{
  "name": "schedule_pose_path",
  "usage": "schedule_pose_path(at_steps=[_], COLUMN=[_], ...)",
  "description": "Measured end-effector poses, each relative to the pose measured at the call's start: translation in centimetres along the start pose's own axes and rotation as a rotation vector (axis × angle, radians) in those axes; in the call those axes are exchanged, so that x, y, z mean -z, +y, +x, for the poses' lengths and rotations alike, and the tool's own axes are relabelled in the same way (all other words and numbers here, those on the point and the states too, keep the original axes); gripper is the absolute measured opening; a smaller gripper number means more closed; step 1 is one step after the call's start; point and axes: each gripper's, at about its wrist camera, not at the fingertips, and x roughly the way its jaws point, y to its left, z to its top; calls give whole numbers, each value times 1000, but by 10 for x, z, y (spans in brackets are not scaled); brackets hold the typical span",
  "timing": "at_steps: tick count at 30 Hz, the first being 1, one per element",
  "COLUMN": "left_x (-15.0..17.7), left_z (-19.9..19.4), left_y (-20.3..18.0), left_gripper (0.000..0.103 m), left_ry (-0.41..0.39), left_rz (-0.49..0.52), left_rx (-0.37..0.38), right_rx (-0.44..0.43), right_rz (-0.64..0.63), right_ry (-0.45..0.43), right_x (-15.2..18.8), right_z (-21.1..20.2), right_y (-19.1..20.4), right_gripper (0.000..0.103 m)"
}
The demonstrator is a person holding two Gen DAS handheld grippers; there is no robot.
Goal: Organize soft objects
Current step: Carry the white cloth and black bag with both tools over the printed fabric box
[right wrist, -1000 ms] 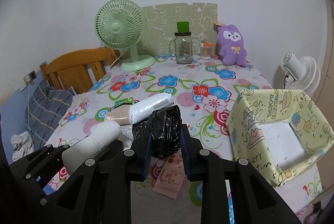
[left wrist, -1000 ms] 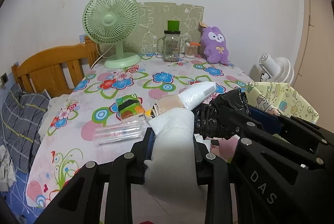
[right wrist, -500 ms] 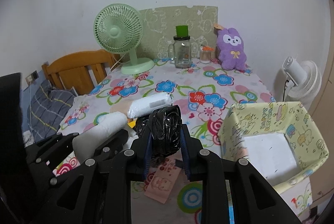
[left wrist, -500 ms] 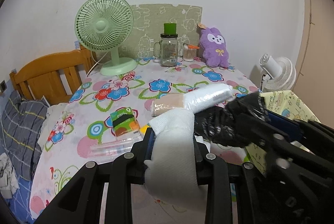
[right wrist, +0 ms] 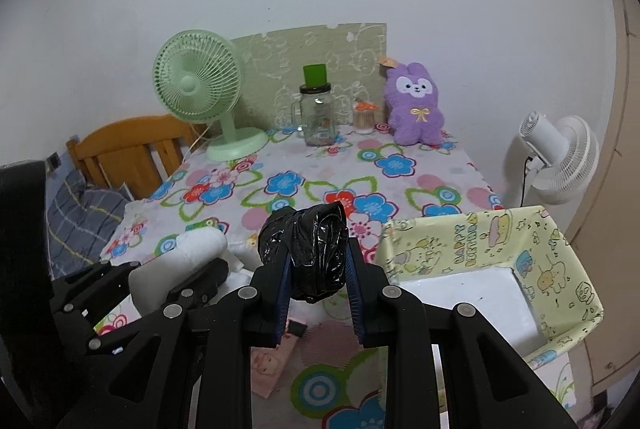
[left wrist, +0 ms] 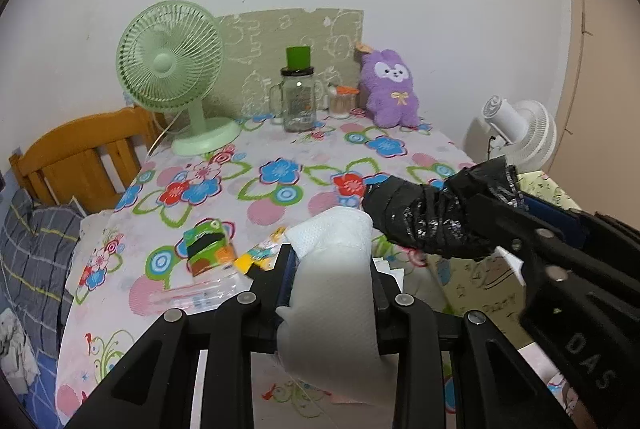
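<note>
Along the table's left edge stand a wooden chair back and a grey checked cloth beyond it. At the far left corner stands a green desk fan. Nearer, on the flowered tablecloth, lie a green and orange packet and, just in front of it, a clear plastic sleeve.

The left gripper hangs above the table's near edge with its jaws pinching a white soft roll, which stands up between the pads and pokes out past the fingertips. From the right wrist camera that same roll shows just left of the other tool.

In the middle of the far edge stands a glass jar with a green lid, a small pot with an orange top just beside it, then a purple plush rabbit towards the far right corner, all before a pale green patterned board leaning on the wall.

The right gripper is closed on a black plastic-wrapped bundle, its blue-lined pads pressing both sides. The bundle is lifted off the cloth, near the table's right side.

Right of it, at the near right corner, sits an open yellow cartoon-print box with a white floor. Beyond the table's right edge stands a white fan.
</note>
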Motion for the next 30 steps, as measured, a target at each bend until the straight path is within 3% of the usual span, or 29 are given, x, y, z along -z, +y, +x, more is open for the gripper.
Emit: schedule_pose_path(at_steps=[30], left_x=[-20], left_z=[-11], left_y=[-83], left_gripper=[30], left_ry=[-59], left_rz=[34], left_rx=[41], right_rx=[39], right_rz=[66], right_ry=[-46], right_x=[-6], right_z=[-26], right_y=[-81], right_gripper=[28])
